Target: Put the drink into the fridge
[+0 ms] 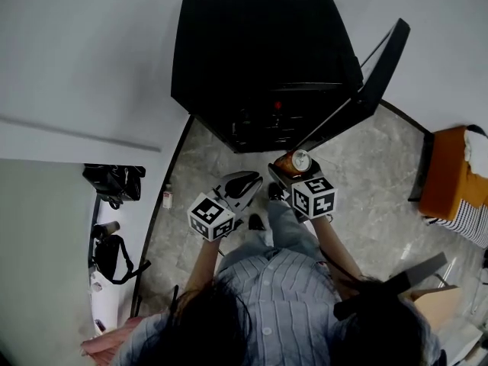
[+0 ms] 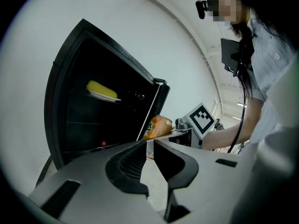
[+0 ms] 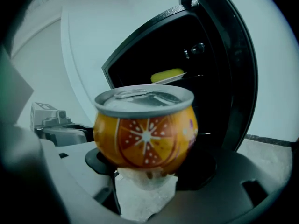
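Note:
An orange drink can point(image 3: 145, 129) with a silver top sits between the jaws of my right gripper point(image 3: 147, 169), which is shut on it. In the head view the can point(image 1: 294, 162) is held just in front of the black fridge point(image 1: 263, 59), whose door point(image 1: 366, 82) hangs open to the right. The left gripper view shows the can point(image 2: 160, 126) beside the door edge. My left gripper point(image 2: 149, 143) hangs left of the can, jaws almost touching, nothing between them. In the head view the left gripper point(image 1: 241, 184) is low, before the fridge opening.
Inside the fridge a yellow item point(image 2: 102, 89) lies on a shelf, and a small red light point(image 2: 103, 143) glows lower down. An orange seat point(image 1: 451, 175) stands at the right, black bags point(image 1: 114, 180) at the left, and a small bottle point(image 1: 167, 197) on the floor.

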A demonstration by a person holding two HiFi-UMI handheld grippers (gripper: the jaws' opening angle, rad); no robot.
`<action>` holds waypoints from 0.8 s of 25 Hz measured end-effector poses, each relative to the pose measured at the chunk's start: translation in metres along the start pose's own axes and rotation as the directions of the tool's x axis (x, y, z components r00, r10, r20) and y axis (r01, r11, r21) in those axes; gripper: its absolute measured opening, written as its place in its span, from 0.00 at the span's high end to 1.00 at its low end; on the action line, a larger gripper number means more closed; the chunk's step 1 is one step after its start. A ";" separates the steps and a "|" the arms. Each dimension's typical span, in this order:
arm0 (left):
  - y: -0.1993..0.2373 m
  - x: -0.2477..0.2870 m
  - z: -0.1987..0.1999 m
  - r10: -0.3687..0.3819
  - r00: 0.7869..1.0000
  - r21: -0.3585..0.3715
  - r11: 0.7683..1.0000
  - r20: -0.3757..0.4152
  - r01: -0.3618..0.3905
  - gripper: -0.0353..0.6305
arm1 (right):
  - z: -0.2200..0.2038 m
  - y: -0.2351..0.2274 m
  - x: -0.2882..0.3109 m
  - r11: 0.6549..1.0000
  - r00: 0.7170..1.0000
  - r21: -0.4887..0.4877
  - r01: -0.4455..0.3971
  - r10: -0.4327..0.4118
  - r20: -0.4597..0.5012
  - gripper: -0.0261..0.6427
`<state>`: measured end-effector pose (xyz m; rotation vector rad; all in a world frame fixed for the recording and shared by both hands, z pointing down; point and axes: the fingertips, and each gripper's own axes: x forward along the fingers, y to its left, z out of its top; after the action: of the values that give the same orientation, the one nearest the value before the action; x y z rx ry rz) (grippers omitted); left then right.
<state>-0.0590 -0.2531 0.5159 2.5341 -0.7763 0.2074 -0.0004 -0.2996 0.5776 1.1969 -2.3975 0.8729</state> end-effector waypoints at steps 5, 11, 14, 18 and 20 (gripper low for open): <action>0.011 0.005 -0.002 0.024 1.000 -0.017 1.000 -0.006 -0.024 0.87 | 0.007 -0.013 0.029 1.000 1.000 -0.021 0.012 -0.012 -0.004 0.47; 0.026 0.001 -0.002 0.076 0.997 -0.035 0.997 0.003 -0.076 0.87 | 0.014 -0.032 0.062 0.999 0.999 -0.030 0.037 -0.037 -0.012 0.47; 0.033 -0.002 0.000 0.103 0.995 -0.045 0.994 0.011 -0.102 0.87 | 0.013 -0.043 0.079 0.998 0.998 -0.024 0.052 -0.053 -0.018 0.47; 0.036 -0.004 0.001 0.124 0.992 -0.051 0.991 0.015 -0.123 0.87 | 0.020 -0.057 0.097 0.996 0.996 -0.021 0.083 -0.084 -0.021 0.47; 0.036 -0.005 0.001 0.129 0.992 -0.052 0.990 0.015 -0.128 0.87 | 0.028 -0.061 0.106 0.996 0.996 -0.029 0.084 -0.084 -0.015 0.47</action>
<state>-0.0833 -0.2776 0.5284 2.4433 -0.9414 0.2037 -0.0153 -0.4100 0.6347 1.2652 -2.3204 0.8167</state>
